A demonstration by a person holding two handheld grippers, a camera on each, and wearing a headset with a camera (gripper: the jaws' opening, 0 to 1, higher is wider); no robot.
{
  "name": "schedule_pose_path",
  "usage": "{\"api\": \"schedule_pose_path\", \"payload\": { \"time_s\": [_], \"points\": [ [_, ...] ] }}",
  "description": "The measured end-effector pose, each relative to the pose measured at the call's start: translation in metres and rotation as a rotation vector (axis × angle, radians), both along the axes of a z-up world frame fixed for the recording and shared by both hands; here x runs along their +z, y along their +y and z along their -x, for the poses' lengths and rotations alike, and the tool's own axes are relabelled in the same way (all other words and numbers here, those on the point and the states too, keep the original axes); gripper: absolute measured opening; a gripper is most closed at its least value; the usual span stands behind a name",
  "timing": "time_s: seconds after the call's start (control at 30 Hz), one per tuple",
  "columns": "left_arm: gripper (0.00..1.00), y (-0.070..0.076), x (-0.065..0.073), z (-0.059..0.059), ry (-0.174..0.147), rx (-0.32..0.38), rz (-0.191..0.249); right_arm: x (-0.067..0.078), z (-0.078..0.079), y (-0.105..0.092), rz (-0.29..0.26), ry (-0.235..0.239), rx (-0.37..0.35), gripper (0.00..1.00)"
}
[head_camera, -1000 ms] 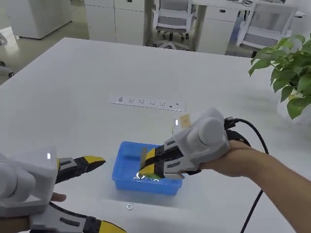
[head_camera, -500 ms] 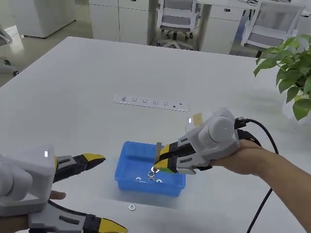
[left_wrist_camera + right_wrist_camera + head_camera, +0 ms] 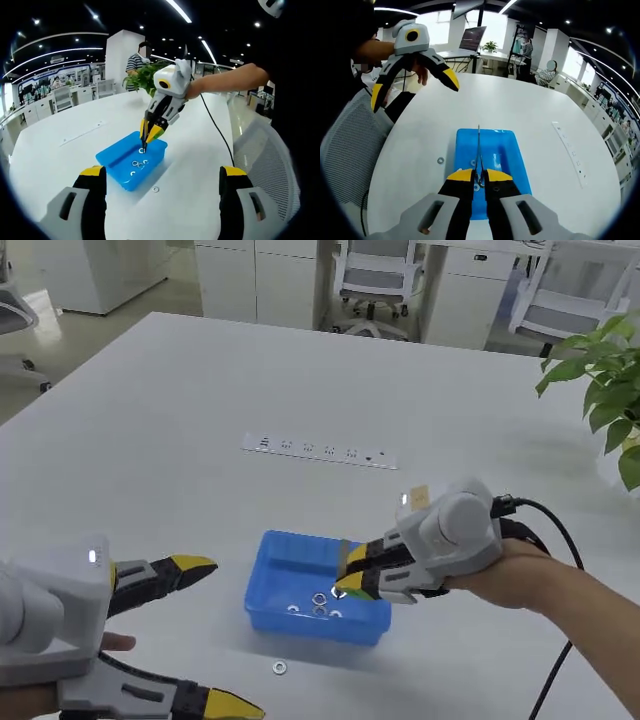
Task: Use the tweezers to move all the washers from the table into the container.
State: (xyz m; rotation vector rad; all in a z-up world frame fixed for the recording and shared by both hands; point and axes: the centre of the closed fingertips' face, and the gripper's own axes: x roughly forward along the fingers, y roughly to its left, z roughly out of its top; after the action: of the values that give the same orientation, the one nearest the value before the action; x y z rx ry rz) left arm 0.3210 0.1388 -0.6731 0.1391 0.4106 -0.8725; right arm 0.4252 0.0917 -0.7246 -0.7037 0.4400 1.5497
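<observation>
Washers: small cluster lying on floor of container, just below and ahead of right jaws. Loose washer on table, just outside container wall; left of right jaws in right gripper view, ahead of and between left jaws in left gripper view.

Right gripper: jaws pinched tight on tweezers, projecting forward from between yellow tips, points aimed down into container. Small ring seen at tweezer points in left gripper view; gripped or merely lying behind, cannot tell.

Left gripper: jaws spread wide, nothing between them, apart from container.

Against 1.0 s ago: right jaws then low inside container, tweezer points down near floor; now higher, over right part of container. Left jaws same spread, same place. Loose washer same spot beside container wall. Head camera shifted meanwhile, so overall displacement of scene not a move of things.
</observation>
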Motion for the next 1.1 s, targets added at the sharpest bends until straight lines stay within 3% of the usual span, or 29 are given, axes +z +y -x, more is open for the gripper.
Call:
{"api": "schedule_pose_path", "payload": {
  "time_s": [0.53,0.7,1.1],
  "points": [
    [0.99,0.001,0.001,-0.002,0.005,0.005,0.003,-0.02,-0.007,0.002,-0.001,0.019,-0.023,0.09],
    [0.94,-0.004,0.002,-0.002,0.012,-0.004,0.007,-0.025,-0.009,0.003,-0.001,0.028,-0.029,0.09],
    [0.91,-0.005,0.0,-0.008,0.019,-0.005,0.005,-0.032,-0.009,0.004,-0.008,0.039,-0.029,0.09]
  ]
}}
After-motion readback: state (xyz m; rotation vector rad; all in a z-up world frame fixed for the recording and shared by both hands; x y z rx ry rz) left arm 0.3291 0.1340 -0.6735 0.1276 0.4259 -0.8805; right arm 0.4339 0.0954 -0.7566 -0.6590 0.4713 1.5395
